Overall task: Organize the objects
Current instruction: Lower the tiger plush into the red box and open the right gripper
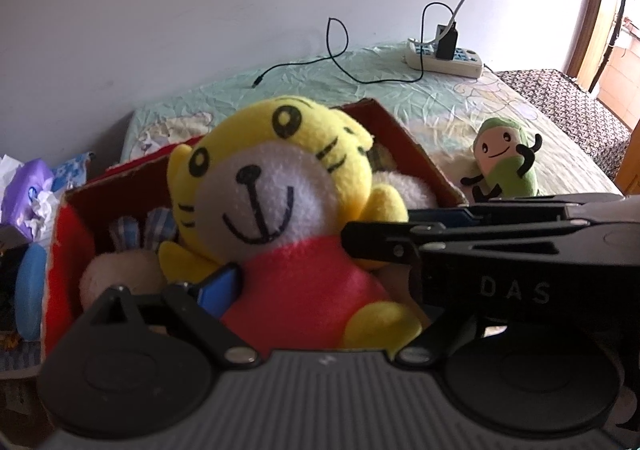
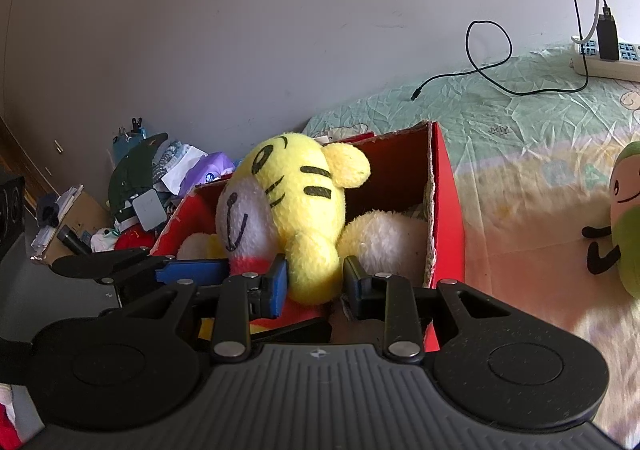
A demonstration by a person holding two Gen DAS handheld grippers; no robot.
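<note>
Right gripper [image 2: 314, 284]: fingers [image 2: 276, 284] straddling the tiger plush's yellow arm, touching or near-touching on both sides; looks like a pinch, can't confirm it's firm. Left gripper [image 1: 304, 270]: one blue-padded finger [image 1: 218, 288] pressed against the red shirt low on the torso, the other hidden behind the right tool crossing in front. Can't tell if clamped or apart.

Tiger plush [image 1: 280, 201] sitting high in the red box [image 2: 444, 209], on top of a white plush [image 2: 384, 238] and a checked fabric toy [image 1: 140, 228]. Head well above the rim.

Risks:
- Grip only on a soft arm: likely to slip or stretch, letting the body flop out over the box edge.
- Box already crowded: pushing down could tip or slide it on the bed sheet [image 2: 500, 121].
- Both tools stacked close at the same spot: collision or fouled fingers likely.

Pose: both tools low at the near box wall, pointed forward into it, right one crossing in from the side. Green plush [image 1: 506, 165] lying on the bed, well apart, not boxed yet.
</note>
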